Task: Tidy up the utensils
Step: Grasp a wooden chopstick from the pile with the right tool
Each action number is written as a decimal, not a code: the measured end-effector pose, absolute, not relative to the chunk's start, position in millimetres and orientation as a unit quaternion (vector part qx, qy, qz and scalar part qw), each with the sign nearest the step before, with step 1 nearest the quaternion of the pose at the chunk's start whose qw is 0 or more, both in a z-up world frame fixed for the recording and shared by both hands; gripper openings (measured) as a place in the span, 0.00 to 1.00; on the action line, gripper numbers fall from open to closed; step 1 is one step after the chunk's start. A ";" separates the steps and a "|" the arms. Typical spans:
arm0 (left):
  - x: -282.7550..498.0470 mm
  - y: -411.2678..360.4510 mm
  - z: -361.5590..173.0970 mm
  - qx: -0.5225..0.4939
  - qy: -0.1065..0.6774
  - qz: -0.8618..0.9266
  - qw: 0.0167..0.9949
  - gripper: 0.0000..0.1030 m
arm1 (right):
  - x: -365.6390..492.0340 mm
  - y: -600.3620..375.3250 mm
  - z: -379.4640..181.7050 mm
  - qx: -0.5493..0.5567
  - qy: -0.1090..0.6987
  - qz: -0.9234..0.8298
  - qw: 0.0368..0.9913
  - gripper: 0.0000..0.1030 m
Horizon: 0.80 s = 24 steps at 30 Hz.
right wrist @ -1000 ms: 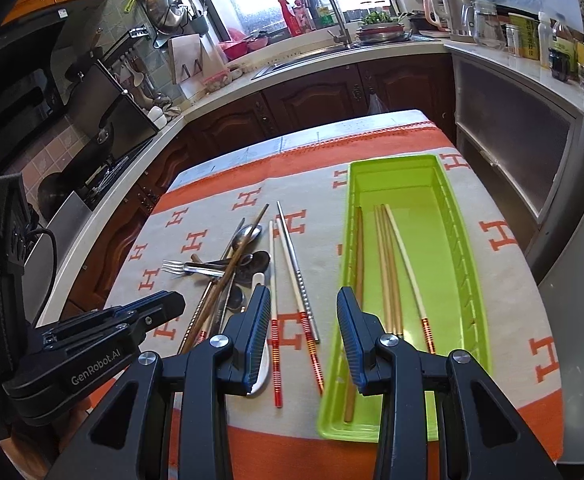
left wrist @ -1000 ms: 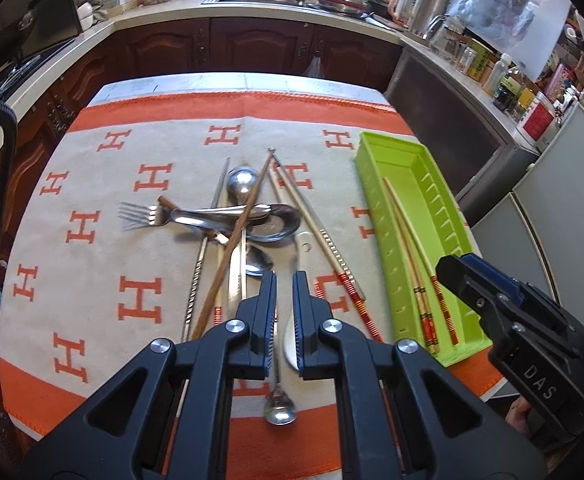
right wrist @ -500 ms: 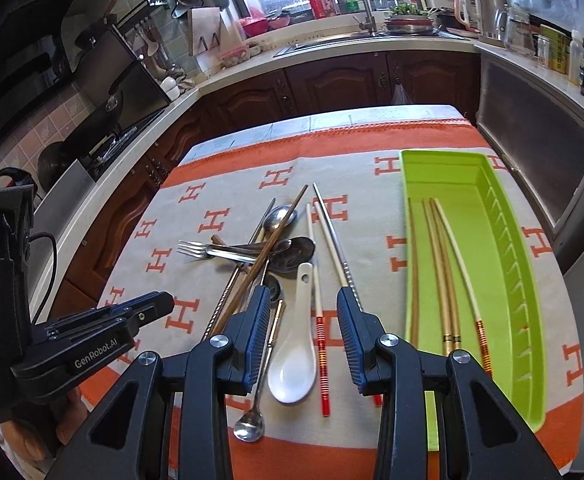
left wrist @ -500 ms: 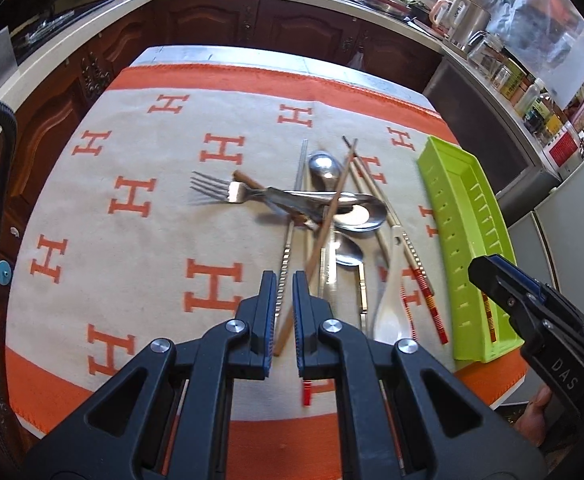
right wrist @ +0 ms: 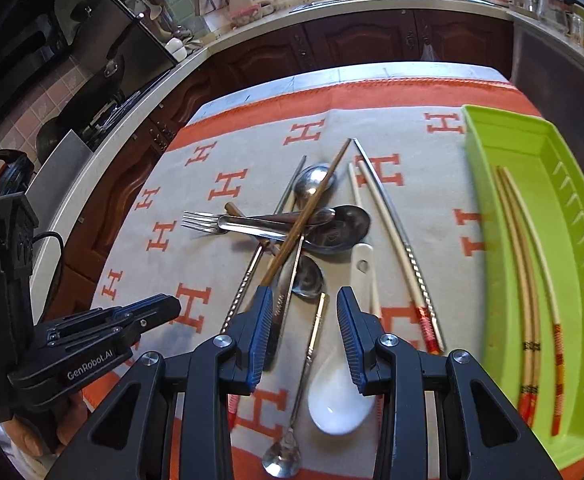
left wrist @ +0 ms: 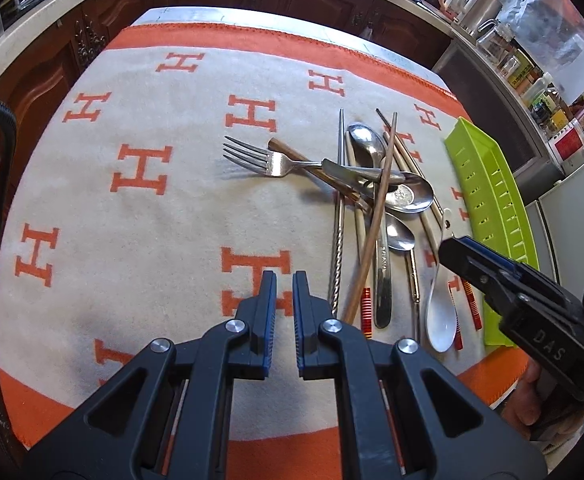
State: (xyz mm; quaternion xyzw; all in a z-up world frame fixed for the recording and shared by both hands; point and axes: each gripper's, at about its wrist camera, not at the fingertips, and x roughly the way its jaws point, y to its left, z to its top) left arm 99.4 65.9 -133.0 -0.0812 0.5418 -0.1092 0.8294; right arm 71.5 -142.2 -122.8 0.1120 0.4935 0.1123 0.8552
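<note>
Your pile of utensils [right wrist: 299, 232] lies on the table's orange-and-cream cloth [left wrist: 140, 216], nearer its right edge than its left. In the pile you have one fork [left wrist: 260, 160], tines toward the left edge, three metal spoons, a brown wooden chopstick [right wrist: 307, 212] slanting across the top, and a twisted metal chopstick [left wrist: 337, 232]. A white ceramic spoon [right wrist: 343, 396] and a thin long-handled spoon [right wrist: 303, 372] lie toward the near edge. How many chopsticks are tangled underneath is hard to make out.

Along the right edge sits the green tray [right wrist: 583, 280], holding three chopsticks [right wrist: 527, 288] lengthwise; its near end is cut off in the right wrist view.

Your right gripper [right wrist: 304, 336] has its jaws partly spread, holding nothing. It hovers above the near part of the pile, framing the thin spoon's handle.

Your left gripper [left wrist: 283, 312] has its jaws pressed nearly together, with nothing between them, over bare cloth to the left of the pile. Your hand [left wrist: 527, 400] under the right gripper shows only partly at the near right corner.
</note>
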 end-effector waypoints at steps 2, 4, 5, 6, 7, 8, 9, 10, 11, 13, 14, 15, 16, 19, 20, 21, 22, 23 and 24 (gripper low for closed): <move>101.5 66.6 -134.3 -0.083 0.543 -0.111 0.828 0.05 | 80.5 -134.4 -127.9 0.108 0.494 0.114 0.855 0.30; 103.2 67.5 -135.5 -0.084 0.543 -0.111 0.828 0.05 | 91.2 -126.4 -134.3 0.107 0.496 0.118 0.854 0.29; 104.2 67.5 -136.1 -0.084 0.544 -0.111 0.828 0.05 | 95.4 -123.6 -136.9 0.107 0.499 0.120 0.852 0.29; 104.5 67.8 -136.3 -0.084 0.544 -0.112 0.828 0.06 | 101.8 -120.2 -141.3 0.109 0.504 0.121 0.848 0.28; 105.1 67.7 -136.6 -0.084 0.544 -0.112 0.827 0.06 | 107.8 -117.5 -145.3 0.111 0.508 0.122 0.845 0.27; 106.0 68.2 -137.0 -0.084 0.544 -0.113 0.827 0.05 | 113.0 -115.1 -149.1 0.113 0.512 0.122 0.842 0.26; 106.7 68.1 -137.3 -0.085 0.544 -0.114 0.827 0.05 | 116.8 -113.8 -152.4 0.115 0.515 0.121 0.841 0.25; 107.4 67.8 -137.3 -0.084 0.544 -0.115 0.827 0.05 | 121.2 -112.7 -155.5 0.118 0.517 0.118 0.840 0.25; 107.7 68.1 -137.5 -0.083 0.543 -0.115 0.827 0.05 | 124.8 -111.2 -158.1 0.118 0.518 0.116 0.839 0.25; 108.8 67.6 -138.0 -0.082 0.543 -0.117 0.828 0.06 | 132.5 -108.4 -163.1 0.118 0.520 0.111 0.838 0.25; 110.0 66.4 -138.4 -0.081 0.543 -0.119 0.827 0.05 | 135.8 -107.0 -165.8 0.118 0.521 0.109 0.838 0.25; 110.3 65.8 -138.9 -0.081 0.544 -0.120 0.827 0.05 | 136.8 -106.3 -167.3 0.117 0.521 0.107 0.838 0.22; 110.8 65.3 -139.6 -0.081 0.544 -0.121 0.826 0.05 | 139.5 -104.5 -168.9 0.113 0.520 0.103 0.840 0.19; 112.5 61.7 -141.4 -0.078 0.546 -0.125 0.824 0.05 | 142.0 -103.6 -170.6 0.111 0.519 0.098 0.842 0.14; 112.6 60.7 -141.9 -0.078 0.547 -0.126 0.824 0.05 | 141.7 -105.0 -171.2 0.117 0.519 0.100 0.841 0.13; 112.4 60.0 -142.2 -0.077 0.548 -0.127 0.823 0.06 | 142.7 -107.8 -172.1 0.127 0.520 0.101 0.839 0.12; 112.6 59.1 -142.4 -0.076 0.548 -0.129 0.823 0.06 | 139.0 -111.6 -171.1 0.133 0.520 0.101 0.838 0.10; 113.0 57.6 -142.2 -0.075 0.548 -0.130 0.823 0.05 | 138.9 -114.8 -171.3 0.141 0.521 0.099 0.836 0.08; 113.0 57.1 -142.1 -0.074 0.548 -0.131 0.823 0.06 | 137.8 -118.7 -170.7 0.149 0.521 0.100 0.834 0.06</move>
